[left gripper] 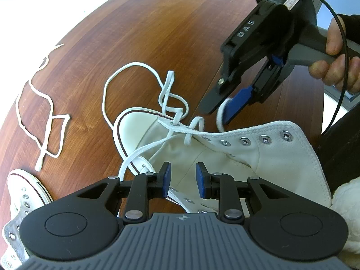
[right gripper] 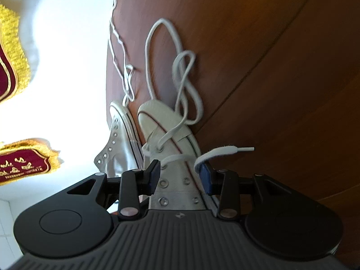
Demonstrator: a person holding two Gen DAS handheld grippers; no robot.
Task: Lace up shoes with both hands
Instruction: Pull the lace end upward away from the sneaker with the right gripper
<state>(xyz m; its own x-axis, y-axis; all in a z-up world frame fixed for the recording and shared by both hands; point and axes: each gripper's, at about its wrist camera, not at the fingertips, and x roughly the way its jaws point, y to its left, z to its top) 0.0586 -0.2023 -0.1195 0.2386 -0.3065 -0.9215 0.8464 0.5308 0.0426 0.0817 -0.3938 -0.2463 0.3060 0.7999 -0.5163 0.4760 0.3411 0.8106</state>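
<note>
A white high-top shoe (left gripper: 225, 157) lies on its side on the wooden table (left gripper: 157, 33), its toe pointing away from me. Its white lace (left gripper: 135, 64) runs through the lowest eyelets and loops over the wood beyond the toe. My left gripper (left gripper: 183, 180) hangs over the shoe's tongue and near eyelet flap, open, nothing pressed between the blue pads. My right gripper (left gripper: 214, 114) hovers above the far eyelet row, open. In the right wrist view the lace end (right gripper: 225, 151) lies draped over the right pad (right gripper: 205, 177) of the right gripper (right gripper: 180, 175), above the shoe (right gripper: 175, 186).
A second white shoe (left gripper: 22, 193) lies at the near left, beside the table edge. A loose white lace (left gripper: 45, 103) is strewn on the wood beyond it. A person's hand (left gripper: 337, 51) holds the right gripper's handle. Red banners with gold fringe (right gripper: 13, 67) hang past the table edge.
</note>
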